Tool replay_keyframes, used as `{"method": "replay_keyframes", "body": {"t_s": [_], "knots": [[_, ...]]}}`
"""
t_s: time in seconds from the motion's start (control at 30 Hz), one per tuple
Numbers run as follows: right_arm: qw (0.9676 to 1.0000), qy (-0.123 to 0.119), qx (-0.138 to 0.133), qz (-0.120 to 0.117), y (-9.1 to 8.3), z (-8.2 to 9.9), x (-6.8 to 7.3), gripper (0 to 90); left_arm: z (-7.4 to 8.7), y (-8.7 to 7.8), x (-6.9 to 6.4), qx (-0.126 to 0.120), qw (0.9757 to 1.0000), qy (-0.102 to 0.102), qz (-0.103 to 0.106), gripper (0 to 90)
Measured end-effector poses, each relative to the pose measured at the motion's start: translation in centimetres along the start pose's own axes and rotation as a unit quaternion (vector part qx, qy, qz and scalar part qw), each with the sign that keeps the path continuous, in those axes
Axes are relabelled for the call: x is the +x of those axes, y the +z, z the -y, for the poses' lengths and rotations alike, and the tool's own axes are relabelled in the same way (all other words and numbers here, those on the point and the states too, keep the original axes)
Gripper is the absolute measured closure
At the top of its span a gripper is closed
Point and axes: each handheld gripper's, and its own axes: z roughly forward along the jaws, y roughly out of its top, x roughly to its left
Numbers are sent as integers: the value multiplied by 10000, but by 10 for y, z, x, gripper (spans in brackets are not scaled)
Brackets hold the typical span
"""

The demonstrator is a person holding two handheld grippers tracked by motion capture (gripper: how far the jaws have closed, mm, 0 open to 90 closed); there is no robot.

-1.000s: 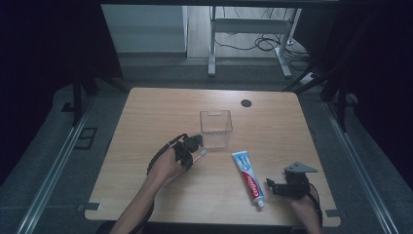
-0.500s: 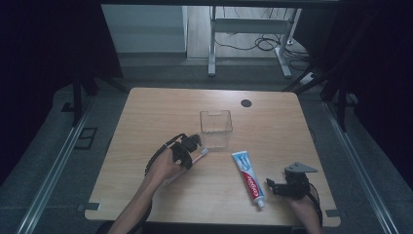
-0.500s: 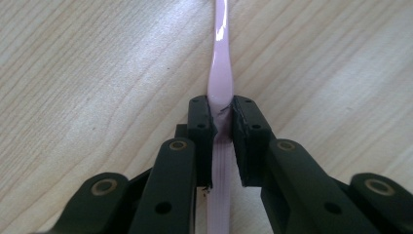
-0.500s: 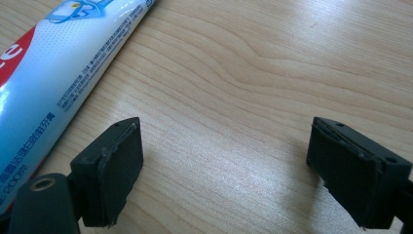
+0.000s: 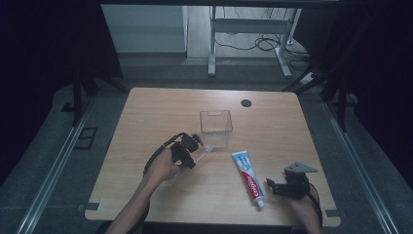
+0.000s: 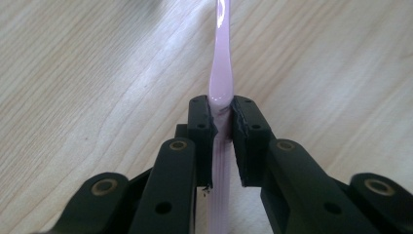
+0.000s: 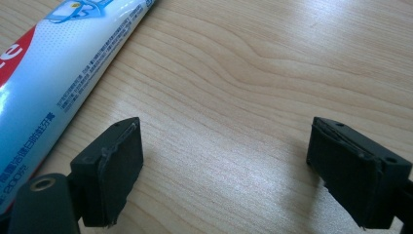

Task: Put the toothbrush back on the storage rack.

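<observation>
Left hand-held gripper [image 5: 195, 146] is clenched on a pale pink toothbrush [image 6: 220, 73]: in the left gripper view its two black pads press the handle from both sides, and the handle runs straight up and away from them over the wood grain. From the high view, the toothbrush [image 5: 204, 151] sticks out of that hand-held gripper toward the right, its far end just beside the near left corner of a clear plastic box [image 5: 215, 127]. Whether the brush end touches the box cannot be told. The left hand [image 5: 163, 168] wraps the body of the hand-held gripper, with its cable looping to the left.

Right hand-held gripper [image 5: 272, 185] is released, resting near the front right corner of the counter [image 5: 146, 112]. In the right gripper view its jaws stand wide apart with bare wood between them, and nothing is held. A toothpaste tube [image 7: 58, 73], white, blue and red, lies just beside the left jaw in that view, apart from it. Seen from above, the toothpaste tube [image 5: 248, 178] lies flat on the counter between the two hand-held grippers, cap end toward the person, below and to the right of the clear box. A small dark round spot [image 5: 246, 103] sits farther back on the counter.
</observation>
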Motion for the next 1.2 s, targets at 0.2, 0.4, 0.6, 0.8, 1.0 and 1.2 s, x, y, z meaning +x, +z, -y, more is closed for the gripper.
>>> {"method": "replay_keyframes", "body": {"t_s": [0.2, 0.4, 0.6, 0.8, 1.0, 1.2], "knots": [[10000, -8, -4, 0, 0, 0, 0, 130, 0, -13, -7, -283, 9995, 92, 62, 794], [10000, -7, 5, 0, 0, 0, 0, 130, -1, -24, -12, -587, 9980, 184, 143, 794], [10000, -16, -1, -1, 0, 0, 0, 130, -3, -33, -13, -864, 9959, 218, 129, 794], [10000, -15, -2, -2, 0, 0, 0, 130, -5, -40, -12, -1150, 9932, 162, 55, 794], [10000, -5, -2, 1, 0, 0, 0, 130, -9, -44, -9, -1391, 9902, 125, 2, 794], [10000, -1, 1, 1, 0, 0, 0, 130, -13, -52, -5, -1715, 9852, 40, -7, 794]]}}
